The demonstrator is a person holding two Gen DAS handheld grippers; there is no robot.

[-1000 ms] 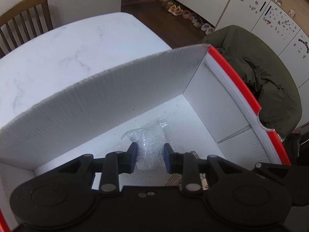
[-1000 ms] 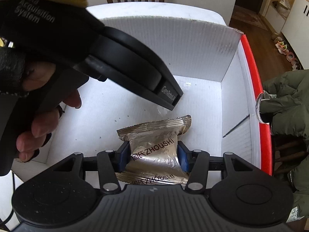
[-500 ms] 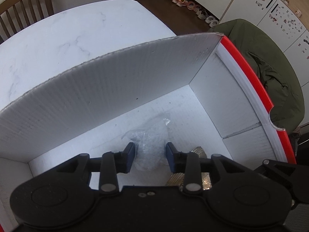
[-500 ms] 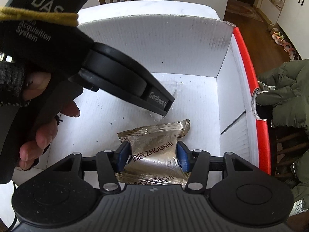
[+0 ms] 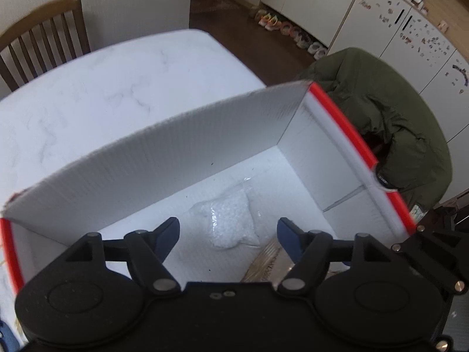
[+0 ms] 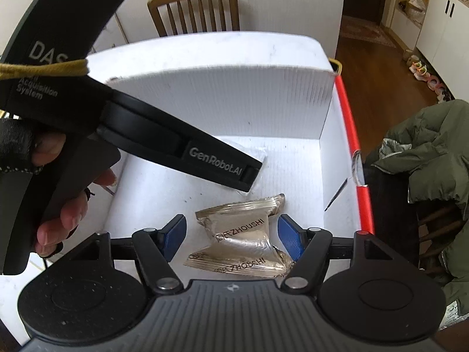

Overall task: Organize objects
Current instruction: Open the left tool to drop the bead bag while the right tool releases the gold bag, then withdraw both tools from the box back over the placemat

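Both grippers are hanging over the white box (image 5: 205, 152) with their fingers spread wide and pinching nothing. Between and just beyond the fingers of the right gripper (image 6: 231, 233), the silver snack packet (image 6: 243, 234) is lying flat on the box floor, touching neither pad. Ahead of the left gripper (image 5: 228, 234), the clear bag of white granules (image 5: 227, 223) is resting on the same floor, nearer the right finger than the left, with the silver packet's edge peeking out beside that right finger. So two items are sitting inside the box, and that part of the organizing looks done; whether more things are waiting outside cannot be told, since the marble table (image 5: 88, 88) past the far wall is showing nothing else. The left tool's body is crossing above the box in the right view, crowding any retreat. Farther off, a wooden chair (image 6: 193, 11) is standing behind the table, and a green jacket (image 5: 390, 123) is draping a seat beyond the red-edged wall.
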